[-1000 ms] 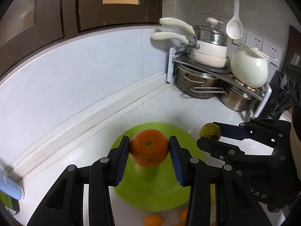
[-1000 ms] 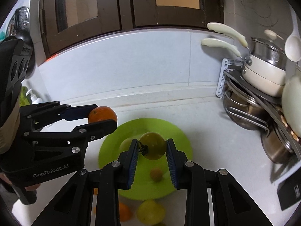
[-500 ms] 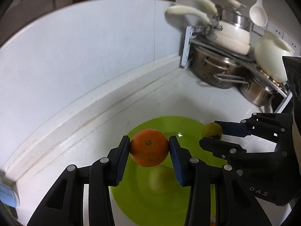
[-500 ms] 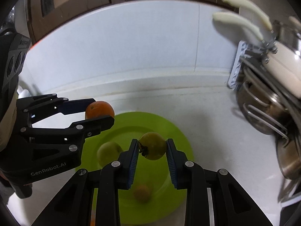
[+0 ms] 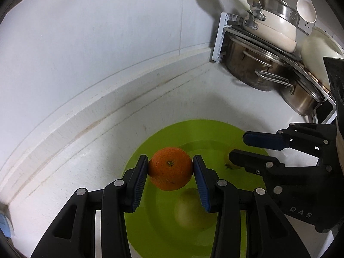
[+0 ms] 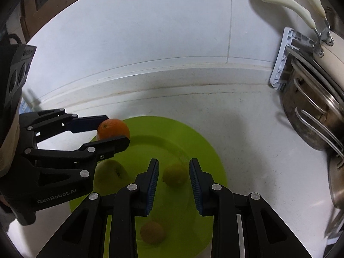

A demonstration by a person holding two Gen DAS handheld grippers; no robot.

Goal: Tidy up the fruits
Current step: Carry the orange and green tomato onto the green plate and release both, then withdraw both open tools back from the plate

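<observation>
My left gripper (image 5: 170, 169) is shut on an orange (image 5: 170, 168) and holds it over the left part of a lime-green plate (image 5: 206, 129). It also shows in the right wrist view (image 6: 112, 132), with the orange (image 6: 113, 128) above the plate's (image 6: 193, 139) left rim. My right gripper (image 6: 173, 176) is open just above the plate, with a yellow-green fruit (image 6: 175, 174) lying on the plate between its fingers. A green fruit (image 6: 111, 169) and a small brownish fruit (image 6: 152, 232) also lie on the plate.
A white rack (image 5: 219, 36) with steel pots (image 5: 249, 64) and a cream pan (image 5: 273, 25) stands at the back right. A white tiled wall (image 5: 107, 32) with a raised ledge runs behind the plate.
My right gripper has opened and let the yellow-green fruit go onto the plate. Both grippers have come lower and closer to the plate. The left gripper still holds the orange.
</observation>
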